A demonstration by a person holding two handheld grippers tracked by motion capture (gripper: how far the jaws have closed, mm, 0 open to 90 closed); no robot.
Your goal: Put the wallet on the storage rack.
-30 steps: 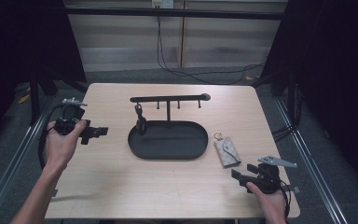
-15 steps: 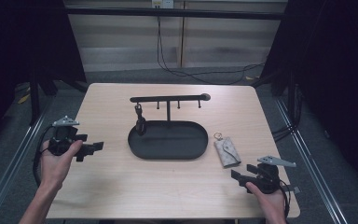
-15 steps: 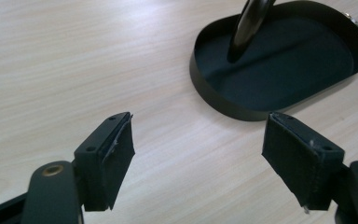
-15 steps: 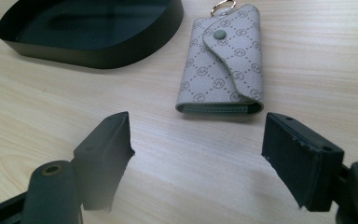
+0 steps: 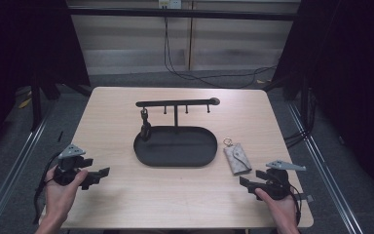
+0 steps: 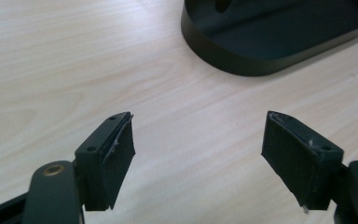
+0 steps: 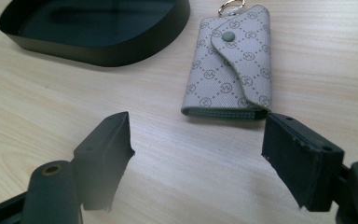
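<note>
Key pouch (image 5: 237,158) lay flat on the desk (image 5: 126,204) just right of the tray (image 5: 176,146), untouched. Right claw (image 5: 245,181) sat near it, jaws apart and empty; left claw (image 5: 103,172) likewise gaped. Reach seemed the step; next, closing on the pouch's near edge.

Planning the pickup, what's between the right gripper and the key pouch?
Bare tabletop lies between the right gripper and the key pouch, seen in the right gripper view.
</note>
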